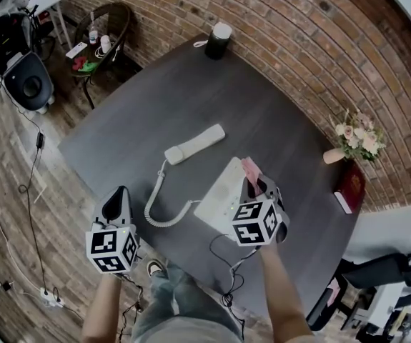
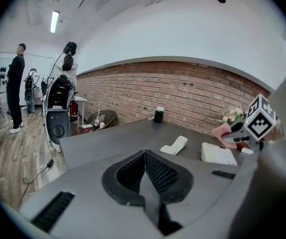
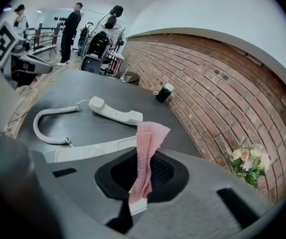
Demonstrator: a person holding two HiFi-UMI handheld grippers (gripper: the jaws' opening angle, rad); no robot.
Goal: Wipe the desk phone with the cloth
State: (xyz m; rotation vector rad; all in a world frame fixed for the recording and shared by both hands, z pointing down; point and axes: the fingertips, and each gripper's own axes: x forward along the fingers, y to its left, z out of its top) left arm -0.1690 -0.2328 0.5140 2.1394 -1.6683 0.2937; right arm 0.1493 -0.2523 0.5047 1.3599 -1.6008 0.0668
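Observation:
The white desk phone base (image 1: 221, 189) lies near the dark table's front, with its handset (image 1: 194, 144) off the cradle, lying farther back, joined by a coiled cord (image 1: 159, 207). My right gripper (image 1: 256, 186) hovers over the base's right side, shut on a pink cloth (image 3: 145, 151) that sticks up between its jaws (image 1: 250, 168). The base edge (image 3: 90, 149) shows just beyond those jaws. My left gripper (image 1: 119, 204) is at the table's front left edge, jaws closed with nothing in them (image 2: 143, 176); from there the handset (image 2: 175, 145) and base (image 2: 217, 153) lie ahead.
A black cylinder speaker (image 1: 217, 41) stands at the table's far edge by the brick wall. A vase of flowers (image 1: 355, 140) and a red book (image 1: 350, 186) are at the right. A chair with clutter (image 1: 98, 38) sits beyond the left. People stand in the distance (image 2: 16, 86).

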